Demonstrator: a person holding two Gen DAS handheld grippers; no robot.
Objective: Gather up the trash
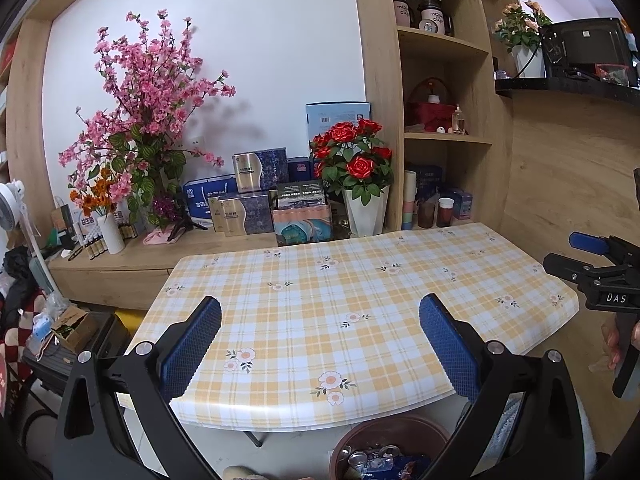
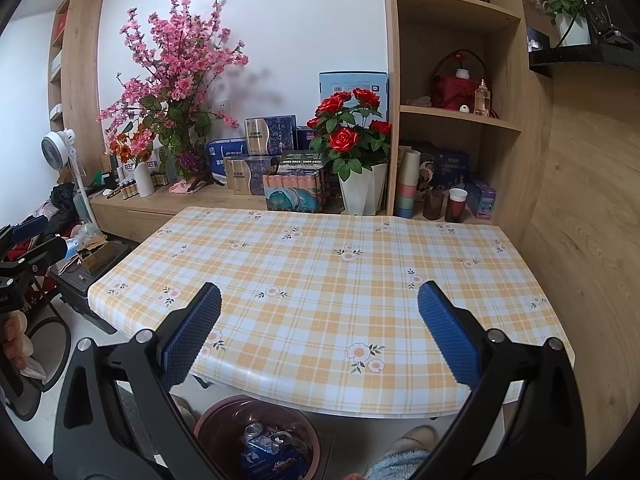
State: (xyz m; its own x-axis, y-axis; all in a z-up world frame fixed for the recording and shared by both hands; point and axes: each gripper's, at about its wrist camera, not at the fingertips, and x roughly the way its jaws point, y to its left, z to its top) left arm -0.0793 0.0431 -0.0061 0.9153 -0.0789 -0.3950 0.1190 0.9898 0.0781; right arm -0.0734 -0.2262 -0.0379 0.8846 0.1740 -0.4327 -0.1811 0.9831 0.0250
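Checked table (image 1: 360, 300) before wooden shelving (image 1: 440, 92).
Left gripper (image 1: 320, 344) and right gripper (image 2: 320, 336) are held released above it; cans are seen in the bin (image 2: 216, 420) below.

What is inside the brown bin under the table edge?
The brown bin holds crushed cans lying on a blue wrapper. Anything beneath them, and the bin's bottom, is covered.

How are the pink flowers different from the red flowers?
The pink blossoms grow on tall, spreading branches; the red roses sit low in a tight bunch. The pink blossoms are many and tiny; the red roses are few and big. The red roses stand in a white angular pot beside the shelf; the pink blossoms stand farther left, their container hidden. Both stand upright on the wooden ledge behind the table.
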